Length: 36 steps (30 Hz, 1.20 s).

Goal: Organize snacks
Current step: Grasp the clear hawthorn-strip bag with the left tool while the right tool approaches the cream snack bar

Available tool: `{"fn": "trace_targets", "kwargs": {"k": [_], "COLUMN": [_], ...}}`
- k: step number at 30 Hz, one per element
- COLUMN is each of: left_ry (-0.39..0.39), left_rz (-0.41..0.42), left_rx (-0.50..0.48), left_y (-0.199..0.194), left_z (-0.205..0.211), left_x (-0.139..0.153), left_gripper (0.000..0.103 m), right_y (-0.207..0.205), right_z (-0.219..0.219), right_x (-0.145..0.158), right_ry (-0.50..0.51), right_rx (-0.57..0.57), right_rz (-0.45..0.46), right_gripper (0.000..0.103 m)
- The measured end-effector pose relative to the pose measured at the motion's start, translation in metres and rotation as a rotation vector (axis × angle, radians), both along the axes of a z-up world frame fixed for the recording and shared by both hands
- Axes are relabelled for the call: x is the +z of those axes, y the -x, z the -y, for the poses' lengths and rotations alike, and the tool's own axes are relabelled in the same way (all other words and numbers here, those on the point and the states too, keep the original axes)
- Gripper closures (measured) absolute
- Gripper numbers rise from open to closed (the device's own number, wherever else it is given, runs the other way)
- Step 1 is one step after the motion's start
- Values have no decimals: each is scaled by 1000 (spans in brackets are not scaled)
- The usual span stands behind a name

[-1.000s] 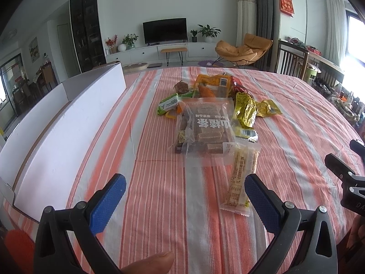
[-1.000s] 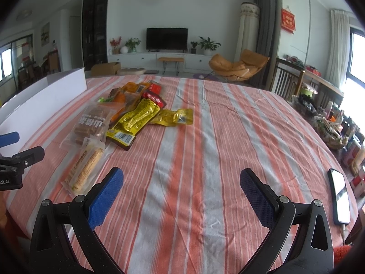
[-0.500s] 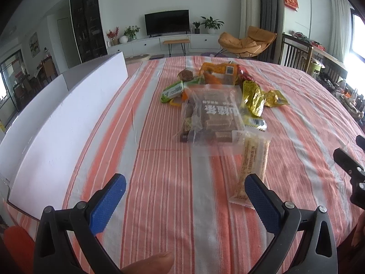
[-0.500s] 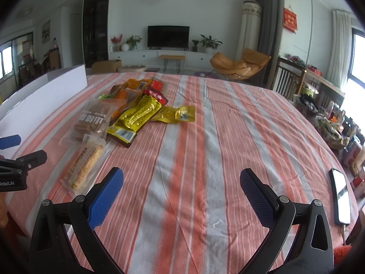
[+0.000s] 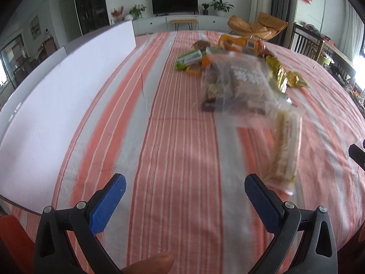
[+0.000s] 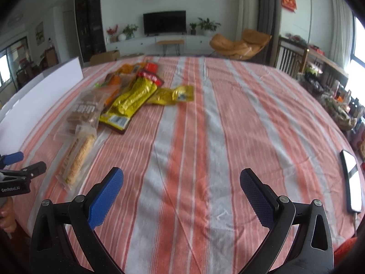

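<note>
A heap of snack packets lies on the striped tablecloth (image 5: 178,150). Nearest to me is a long clear packet of a pale corn-like bar (image 5: 285,150) (image 6: 78,157). Behind it sits a clear bag of brown biscuits (image 5: 241,86) (image 6: 83,111), then yellow foil packs (image 6: 134,98) (image 5: 285,77), a green packet (image 5: 189,59) and orange bags (image 5: 239,41). My left gripper (image 5: 184,202) is open, low over the cloth, with the corn-like bar just right of its right finger. My right gripper (image 6: 181,194) is open over bare cloth, right of the heap.
A long white box (image 5: 57,86) runs along the table's left side. A phone (image 6: 351,180) lies near the right edge in the right wrist view. Chairs and shelves stand beyond the table on the right. A fingertip (image 5: 150,263) shows at the bottom of the left wrist view.
The left gripper has swung left and tilted, so the snack heap now sits further right and blurred in its view. The right gripper has edged forward slightly. Both stay open.
</note>
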<state>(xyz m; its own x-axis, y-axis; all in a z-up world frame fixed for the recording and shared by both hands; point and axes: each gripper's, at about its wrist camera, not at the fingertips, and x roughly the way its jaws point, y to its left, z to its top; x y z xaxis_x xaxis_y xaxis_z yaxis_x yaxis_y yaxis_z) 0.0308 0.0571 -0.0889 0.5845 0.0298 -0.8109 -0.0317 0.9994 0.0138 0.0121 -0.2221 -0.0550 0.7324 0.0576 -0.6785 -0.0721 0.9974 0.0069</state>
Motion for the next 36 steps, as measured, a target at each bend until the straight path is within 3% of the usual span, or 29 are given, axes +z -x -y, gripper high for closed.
{"fn": "trace_targets", "kwargs": {"k": [3, 8, 11, 17, 20, 23, 31, 36], "left_ry": [-8, -14, -27, 15, 12, 10, 11, 15], "left_rz": [-21, -26, -26, -36, -22, -17, -20, -56], "left_rx": [0, 7, 21, 50, 47, 58, 71, 86], "left_y": [-1, -3, -3, -3, 0, -1, -3, -8], "left_z": [-3, -9, -14, -33, -35, -34, -34, -34], "left_x": [-7, -12, -12, -14, -14, -14, -14, -13], "left_gripper": [0, 0, 0, 0, 0, 0, 0, 0], "right_y": [-4, -19, -34, -61, -52, -42, -45, -41], "right_z": [-7, -34, -67, -130, -135, -117, -26, -30], "right_x": [-8, -10, -6, -33, -34, -35, -28, -30], "right_ry": [-14, -232, -274, -129, -22, 48, -15, 24], "right_rx": [32, 177, 254, 240, 224, 164, 16, 34], "right_rz": [-44, -149, -189, -284, -241, -198, -194, -191], "right_gripper": [0, 0, 0, 1, 3, 3, 1, 1]}}
